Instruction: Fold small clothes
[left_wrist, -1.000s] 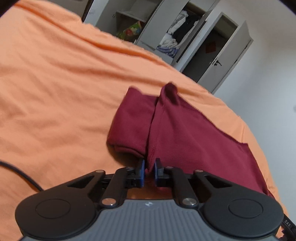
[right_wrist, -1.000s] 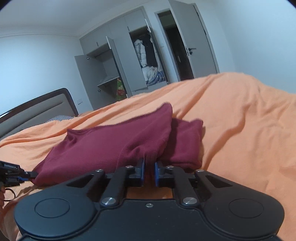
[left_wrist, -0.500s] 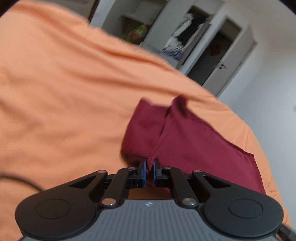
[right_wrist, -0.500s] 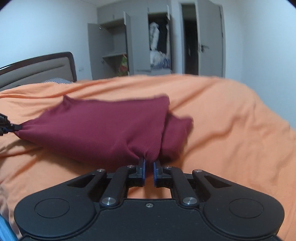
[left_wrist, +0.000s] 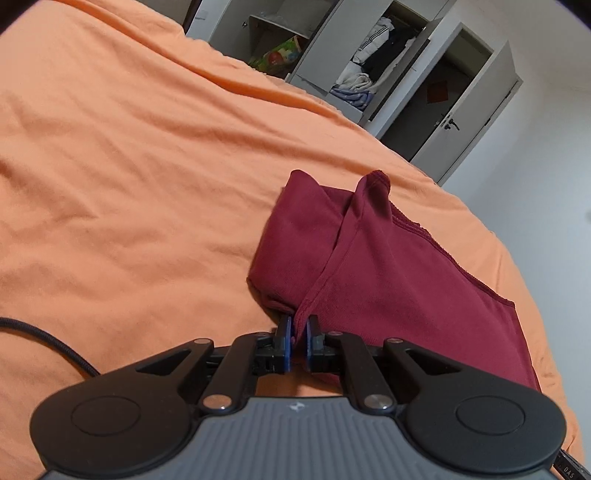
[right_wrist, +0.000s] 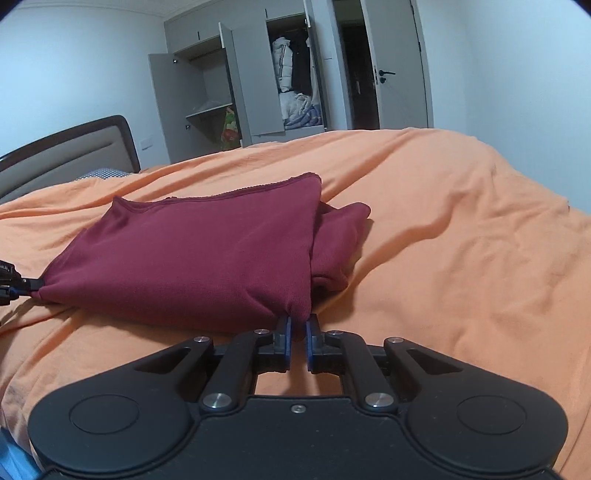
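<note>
On the orange bed lies a dark red garment, folded over. Each claw is nearly closed, pinching a near corner of it: the left claw one, the right claw the other.

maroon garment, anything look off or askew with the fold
Slightly. The maroon garment has a second folded part sticking out past its far side instead of stacked flush. Both grippers pinch corners; no damage visible.
</note>
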